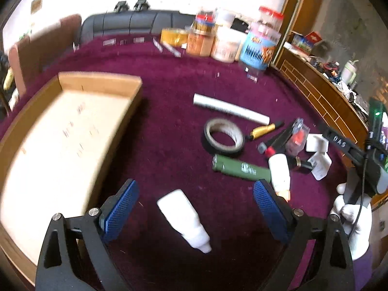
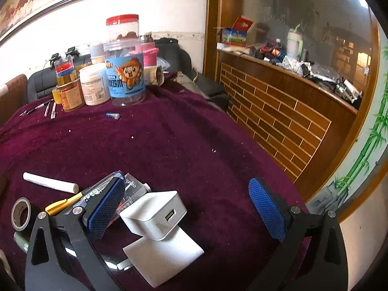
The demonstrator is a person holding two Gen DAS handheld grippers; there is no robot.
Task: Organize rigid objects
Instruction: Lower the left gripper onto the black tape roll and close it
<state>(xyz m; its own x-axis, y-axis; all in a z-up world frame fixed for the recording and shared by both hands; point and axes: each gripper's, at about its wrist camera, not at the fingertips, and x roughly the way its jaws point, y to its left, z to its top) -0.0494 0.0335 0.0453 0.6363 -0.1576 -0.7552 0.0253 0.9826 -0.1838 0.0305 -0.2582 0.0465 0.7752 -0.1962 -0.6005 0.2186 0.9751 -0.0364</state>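
While both my grippers gape empty, clutter awaits sorting.
Left gripper (image 1: 196,201) straddles a white bottle (image 1: 183,219); right gripper (image 2: 186,208) frames a USB charger (image 2: 155,214).

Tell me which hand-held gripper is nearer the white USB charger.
Right. The right hand-held gripper is open, and the white USB charger lies between its blue pads. The left hand-held gripper hangs over a small white bottle, across the clutter from it.

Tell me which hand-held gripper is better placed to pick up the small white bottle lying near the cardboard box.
Left. The left hand-held gripper is open with the white bottle lying between its fingers, beside the cardboard box. The right hand-held gripper hangs open over the white USB charger instead.
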